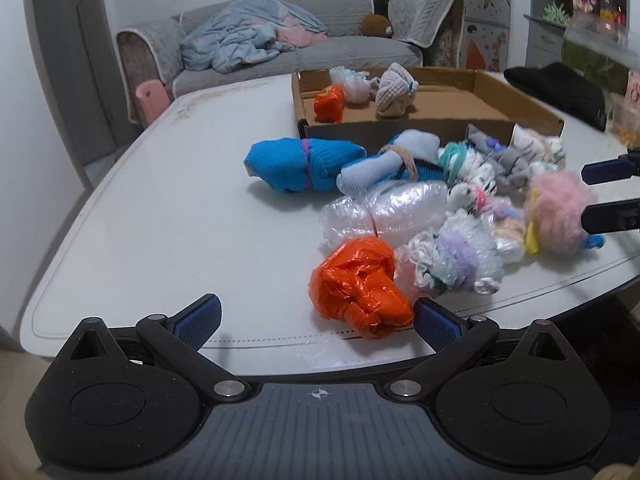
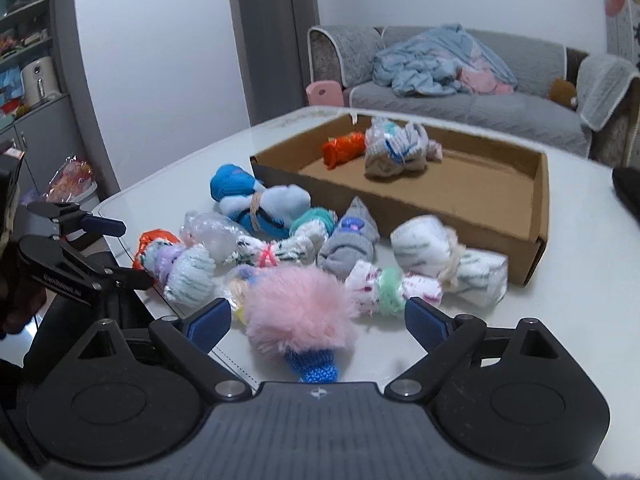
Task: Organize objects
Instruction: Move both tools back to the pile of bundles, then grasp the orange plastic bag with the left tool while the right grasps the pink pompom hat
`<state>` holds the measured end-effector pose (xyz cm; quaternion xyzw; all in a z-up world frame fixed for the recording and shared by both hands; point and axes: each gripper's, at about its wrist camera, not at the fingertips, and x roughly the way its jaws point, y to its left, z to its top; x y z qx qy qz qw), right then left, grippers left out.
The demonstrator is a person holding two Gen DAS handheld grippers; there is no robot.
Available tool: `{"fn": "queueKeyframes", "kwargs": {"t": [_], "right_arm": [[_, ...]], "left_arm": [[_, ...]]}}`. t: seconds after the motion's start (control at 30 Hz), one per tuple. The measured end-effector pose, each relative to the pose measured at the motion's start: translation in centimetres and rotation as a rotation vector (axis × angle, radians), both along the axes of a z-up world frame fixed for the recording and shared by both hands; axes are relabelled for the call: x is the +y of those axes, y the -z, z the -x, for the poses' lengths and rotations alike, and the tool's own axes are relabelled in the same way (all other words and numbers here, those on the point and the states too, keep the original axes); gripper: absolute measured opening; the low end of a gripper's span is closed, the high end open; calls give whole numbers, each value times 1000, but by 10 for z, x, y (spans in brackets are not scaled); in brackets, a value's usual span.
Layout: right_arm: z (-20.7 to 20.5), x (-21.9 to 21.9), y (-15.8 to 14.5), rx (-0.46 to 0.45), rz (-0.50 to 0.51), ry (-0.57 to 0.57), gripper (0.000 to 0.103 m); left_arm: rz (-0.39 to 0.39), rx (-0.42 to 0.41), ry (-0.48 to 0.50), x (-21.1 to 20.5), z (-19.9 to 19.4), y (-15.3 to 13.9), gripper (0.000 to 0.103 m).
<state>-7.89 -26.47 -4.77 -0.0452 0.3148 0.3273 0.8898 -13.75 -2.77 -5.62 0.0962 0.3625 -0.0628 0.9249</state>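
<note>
The left gripper [image 1: 316, 320] stands released, its jaws spread either side of the orange bundle [image 1: 360, 292] near the counter [image 1: 160, 208] edge, evidently lined up for pickup. The right gripper [image 2: 318, 320] is likewise released around the pink fluffy bundle [image 2: 300, 312]. Three bundles already lie in the cardboard tray [image 2: 536, 208] beyond.

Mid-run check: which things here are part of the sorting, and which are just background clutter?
Job:
- cardboard tray, three bundles already inside
- orange plastic bundle
- pink fluffy bundle
- blue sock roll
- bubble-wrap roll

Lying about:
- black cloth
- sofa with blue blanket
- pink stool
</note>
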Motion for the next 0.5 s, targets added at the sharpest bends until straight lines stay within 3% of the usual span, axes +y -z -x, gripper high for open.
{"fn": "queueKeyframes", "kwargs": {"t": [0.27,0.37,0.5], "right_arm": [[3,10,17,17,15,-10,78],[2,13,20,30,24,-10,71],[4,11,23,32,23,0,53]], "left_arm": [[3,-62,29,-8,-3,7,99],[24,-70,51,-11,-3,7,89],[109,-48,77,-9,-1,6,59]]}}
